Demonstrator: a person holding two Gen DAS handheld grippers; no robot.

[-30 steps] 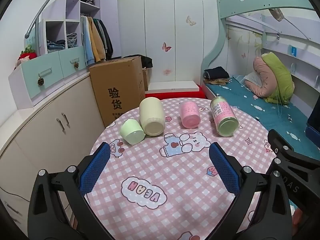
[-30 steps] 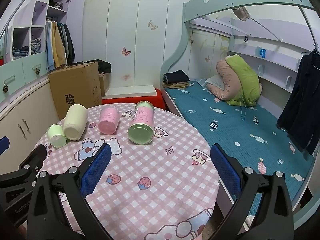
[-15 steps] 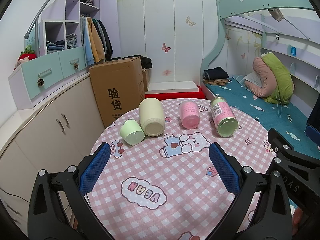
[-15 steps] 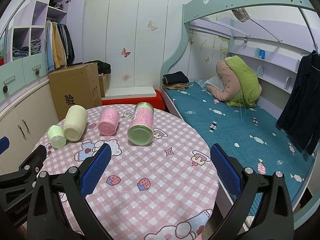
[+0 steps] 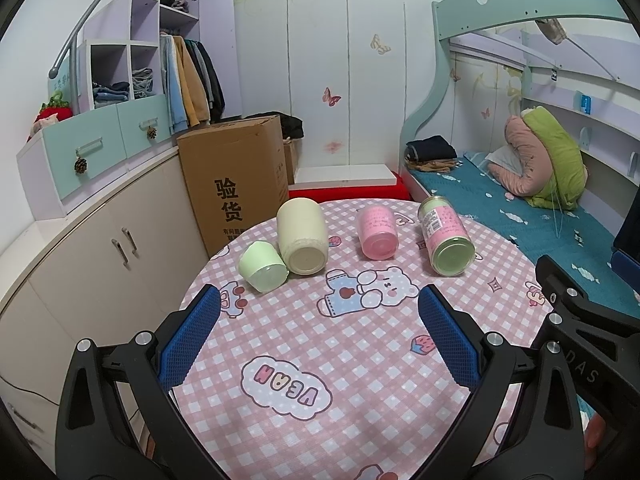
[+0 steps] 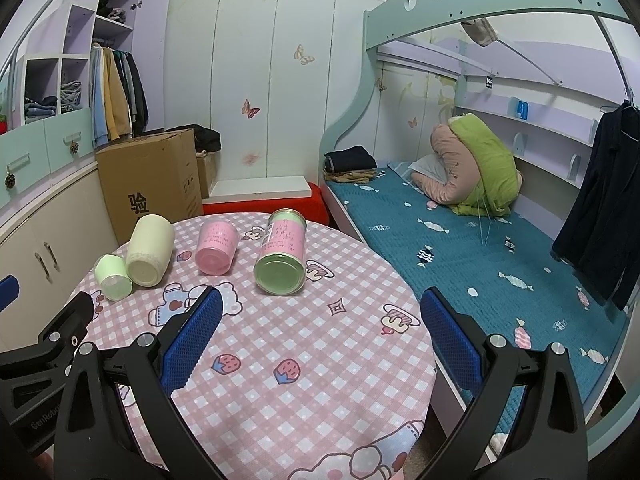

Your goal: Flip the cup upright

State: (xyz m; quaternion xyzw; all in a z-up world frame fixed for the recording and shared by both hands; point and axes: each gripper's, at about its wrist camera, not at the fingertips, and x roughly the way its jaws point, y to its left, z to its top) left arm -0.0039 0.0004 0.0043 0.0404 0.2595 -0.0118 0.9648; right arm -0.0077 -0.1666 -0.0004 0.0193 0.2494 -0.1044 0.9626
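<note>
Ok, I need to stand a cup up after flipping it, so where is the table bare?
Bare cloth runs between the row of cups and both open grippers, around the bear print. It is crowded at the far left, where the small green cup touches the cream cup.

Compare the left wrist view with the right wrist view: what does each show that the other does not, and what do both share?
Only the left wrist view shows the red plush on the cabinet and the left gripper, open.

Only the right wrist view shows the dark coat hanging at the right and the right gripper, open.

Both show the table with four cups lying down: small green cup, cream cup, pink cup, labelled cup. Both also show the box and bed.
</note>
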